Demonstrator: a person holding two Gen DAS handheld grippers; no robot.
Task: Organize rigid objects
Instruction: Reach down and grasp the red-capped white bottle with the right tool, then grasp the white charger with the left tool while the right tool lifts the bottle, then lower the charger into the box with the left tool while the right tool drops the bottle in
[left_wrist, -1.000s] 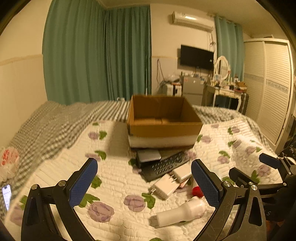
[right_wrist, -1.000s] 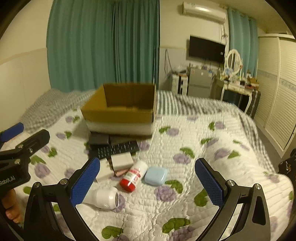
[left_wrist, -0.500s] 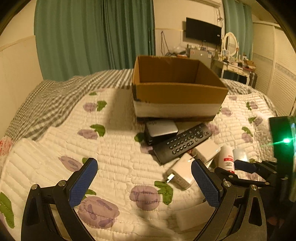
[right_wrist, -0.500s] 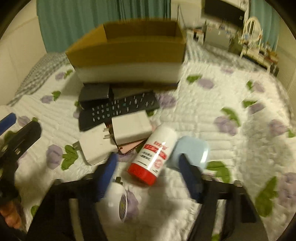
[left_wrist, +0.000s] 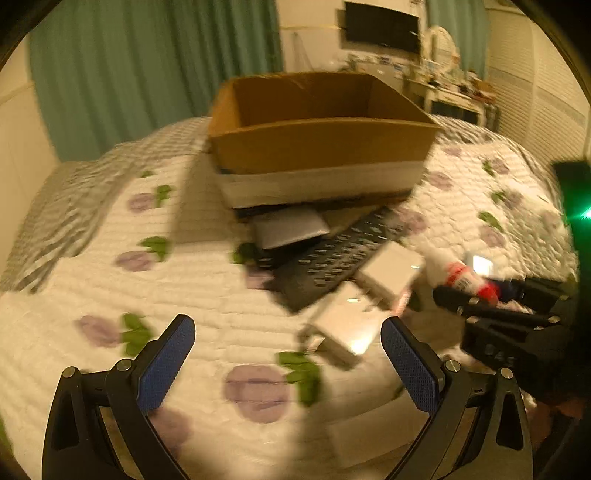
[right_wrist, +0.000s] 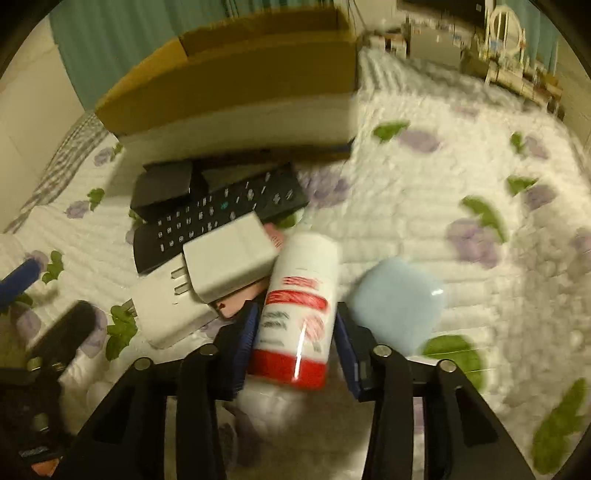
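Note:
My right gripper is shut on a white bottle with a red cap, which lies on the quilt; the bottle also shows in the left wrist view. Next to it lie a light blue case, two white chargers, a pink item, a black remote and a dark box. An open cardboard box stands behind them. My left gripper is open and empty above the quilt, left of the pile.
The flowered quilt covers the bed. A white cylindrical object lies partly hidden under my right gripper. Green curtains, a TV and a dresser stand at the far wall. A wardrobe is on the right.
My right gripper has dropped to the pile and closed its fingers on the red-capped bottle. My left gripper has moved forward and lower toward the objects, staying open.

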